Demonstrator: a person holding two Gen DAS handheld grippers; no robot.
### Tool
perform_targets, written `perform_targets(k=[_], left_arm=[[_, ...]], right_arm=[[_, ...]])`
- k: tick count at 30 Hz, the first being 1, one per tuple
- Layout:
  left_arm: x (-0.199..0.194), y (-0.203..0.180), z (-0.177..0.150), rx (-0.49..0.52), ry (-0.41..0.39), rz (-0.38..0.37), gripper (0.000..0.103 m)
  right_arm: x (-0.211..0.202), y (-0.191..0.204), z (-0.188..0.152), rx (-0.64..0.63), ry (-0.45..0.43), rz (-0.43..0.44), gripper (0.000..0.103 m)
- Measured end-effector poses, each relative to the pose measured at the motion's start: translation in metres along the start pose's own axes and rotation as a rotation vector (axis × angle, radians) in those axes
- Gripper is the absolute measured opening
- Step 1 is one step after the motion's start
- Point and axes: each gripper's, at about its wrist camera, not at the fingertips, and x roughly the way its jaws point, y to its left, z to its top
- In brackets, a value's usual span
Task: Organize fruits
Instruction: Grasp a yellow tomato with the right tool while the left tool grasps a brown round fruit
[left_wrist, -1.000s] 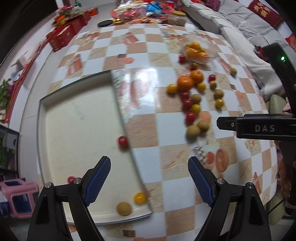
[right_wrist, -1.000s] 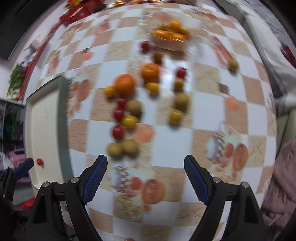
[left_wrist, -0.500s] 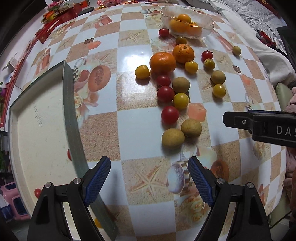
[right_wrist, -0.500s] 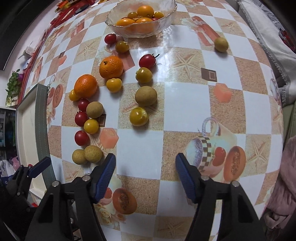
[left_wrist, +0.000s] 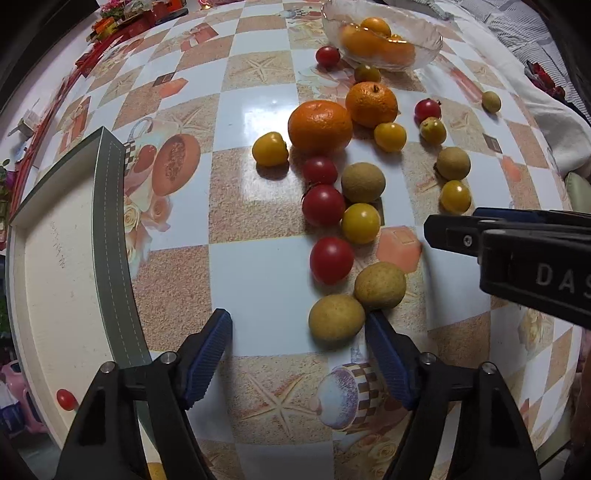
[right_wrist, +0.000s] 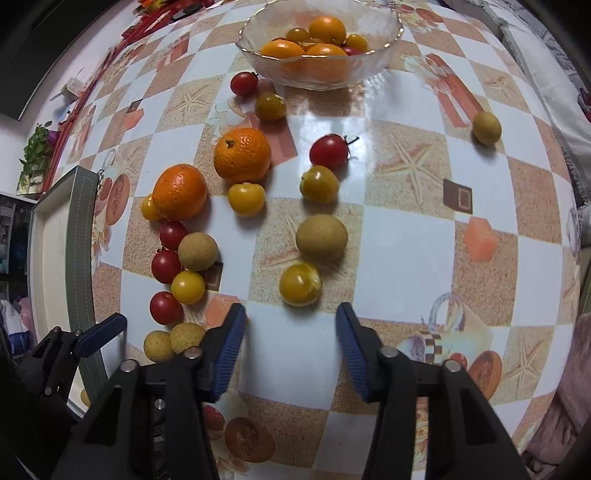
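sizing up the yellow cherry tomato (right_wrist: 300, 283), mid-table, just ahead of my right gripper (right_wrist: 291, 332), jaws spread and empty. thin-skinned, slick, likely light: take it across the widest part, gently. left gripper (left_wrist: 298, 334) gapes beside a tan longan (left_wrist: 336, 317). tray (left_wrist: 110, 206) at the left edge.

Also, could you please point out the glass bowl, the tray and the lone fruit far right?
glass bowl (right_wrist: 393, 27): right wrist view, bare rim.
tray (left_wrist: 110, 236): left wrist view, grey rim.
lone fruit (right_wrist: 487, 128): right wrist view, its middle.
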Motion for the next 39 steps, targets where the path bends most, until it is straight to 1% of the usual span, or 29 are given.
perform_targets(k=[1,2,4,5,6,7,8,9,10,15,16,18,24,26,27,29,30,31,36,39], left_arm=[[0.000,-0.001,0.001,-0.002,0.001,0.002,0.076],[0.000,-0.001,0.001,-0.003,0.000,0.003,0.075],[-0.001,-0.002,0.003,-0.004,-0.004,-0.002,0.065],[-0.001,-0.007,0.006,-0.001,-0.007,-0.002,0.062],[-0.002,-0.008,0.007,0.003,-0.009,-0.004,0.055],[-0.003,-0.010,0.008,0.007,-0.012,-0.005,0.048],[-0.003,-0.013,0.010,0.009,-0.015,-0.005,0.043],[-0.004,-0.014,0.011,0.012,-0.020,-0.008,0.032],[-0.004,-0.016,0.012,0.016,-0.022,-0.010,0.029],[-0.009,-0.013,0.014,0.006,-0.027,-0.050,0.029],[-0.011,-0.011,0.014,0.001,-0.030,-0.059,0.029],[-0.016,-0.007,0.011,-0.008,-0.035,-0.072,0.029],[-0.033,-0.005,0.002,-0.019,-0.049,-0.093,0.029],[-0.030,-0.004,0.000,-0.011,-0.043,-0.085,0.029],[-0.027,-0.003,-0.001,-0.008,-0.038,-0.081,0.029],[-0.020,-0.002,-0.004,-0.013,-0.032,-0.080,0.029],[-0.018,-0.001,-0.004,-0.016,-0.030,-0.080,0.029],[-0.017,-0.001,-0.004,-0.016,-0.029,-0.079,0.029],[-0.013,0.000,-0.005,-0.021,-0.027,-0.077,0.029],[-0.012,0.002,-0.005,-0.026,-0.022,-0.080,0.029]], right_arm=[[0.001,0.004,0.003,-0.004,0.000,0.005,0.040],[0.002,0.005,0.004,-0.006,0.002,0.007,0.039],[0.003,0.007,0.006,-0.008,0.000,0.000,0.037],[0.003,0.008,0.006,-0.005,-0.002,-0.002,0.035],[0.004,0.009,0.007,-0.001,-0.004,-0.004,0.031],[0.004,0.006,0.005,0.006,-0.008,-0.010,0.024],[0.004,0.004,0.005,0.010,-0.009,-0.012,0.020],[0.004,0.003,0.005,0.016,-0.010,-0.010,0.017],[0.004,0.000,0.005,0.027,-0.010,0.010,0.017],[-0.002,-0.005,-0.001,0.036,-0.025,0.041,0.017],[-0.004,-0.006,-0.004,0.037,-0.027,0.052,0.014],[-0.006,-0.006,-0.008,0.038,-0.027,0.065,0.014],[-0.015,-0.004,-0.019,0.043,-0.031,0.089,0.014],[-0.012,-0.003,-0.020,0.037,-0.026,0.074,0.014],[-0.011,-0.004,-0.020,0.037,-0.027,0.061,0.015],[-0.008,-0.011,-0.022,0.044,-0.017,0.051,0.026],[-0.008,-0.012,-0.022,0.043,-0.024,0.041,0.037],[-0.008,-0.013,-0.021,0.037,-0.038,0.017,0.044],[-0.005,-0.012,-0.014,0.039,-0.053,0.016,0.044],[0.001,-0.003,-0.006,0.031,-0.056,0.024,0.044]])
